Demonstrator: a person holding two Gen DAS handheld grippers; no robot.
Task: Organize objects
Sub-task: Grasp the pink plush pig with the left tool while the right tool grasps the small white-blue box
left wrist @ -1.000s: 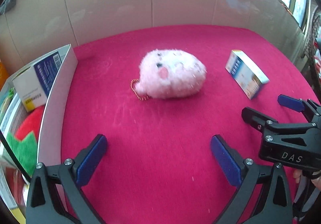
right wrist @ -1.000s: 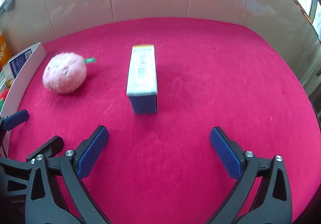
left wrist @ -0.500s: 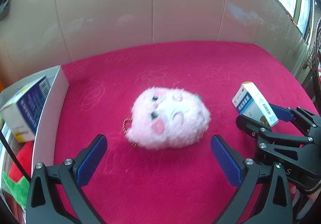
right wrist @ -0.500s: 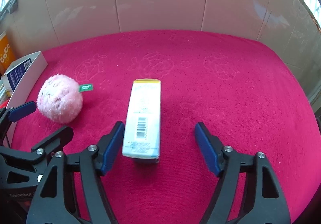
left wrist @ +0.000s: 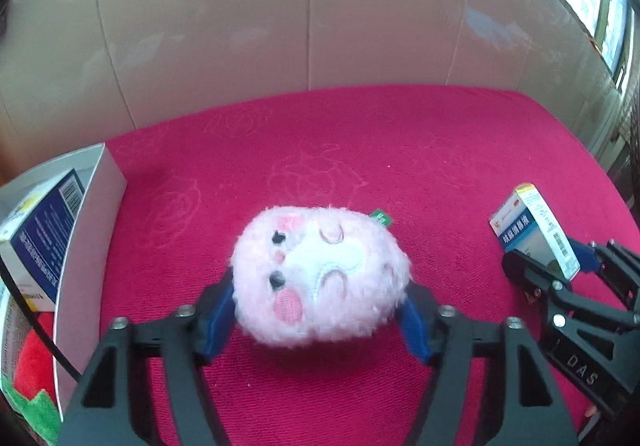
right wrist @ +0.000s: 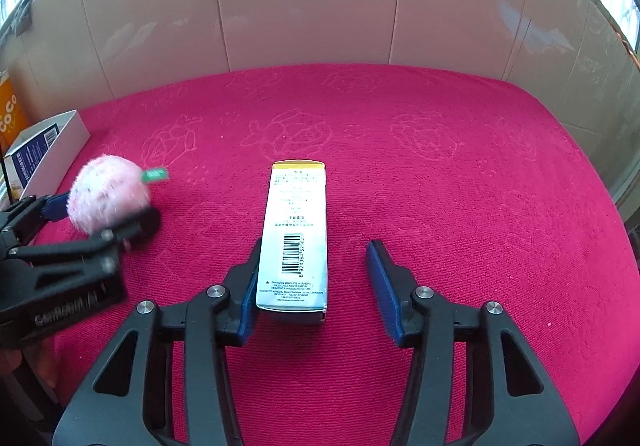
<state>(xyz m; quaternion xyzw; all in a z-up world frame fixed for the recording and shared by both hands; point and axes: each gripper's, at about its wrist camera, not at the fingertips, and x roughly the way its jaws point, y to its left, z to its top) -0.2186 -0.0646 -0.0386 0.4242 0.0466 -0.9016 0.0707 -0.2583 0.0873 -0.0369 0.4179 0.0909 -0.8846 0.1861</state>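
A pink plush toy (left wrist: pixel 320 274) with an embroidered face and a green tag lies on the red cloth. My left gripper (left wrist: pixel 316 300) has it between its blue pads, which touch both sides while the jaws are closing. From the right wrist view the same plush (right wrist: pixel 106 194) sits between the left gripper's (right wrist: pixel 104 212) fingers. A long white and blue medicine box (right wrist: pixel 296 234) lies flat between the jaws of my right gripper (right wrist: pixel 314 250), which are closing. The left pad touches the box; the right pad stands apart from it. The box (left wrist: pixel 532 230) also shows at the far right.
A white bin (left wrist: pixel 84 246) stands at the left edge, holding a blue and white carton (left wrist: pixel 44 238) and a red and green soft item (left wrist: pixel 32 366). Cardboard walls (left wrist: pixel 280 26) ring the red cloth (left wrist: pixel 360 150). An orange package (right wrist: pixel 8 118) stands behind the bin.
Both grippers moved forward over their objects and narrowed. The plush went from ahead of the left pads to between them; the box now lies between the right pads.
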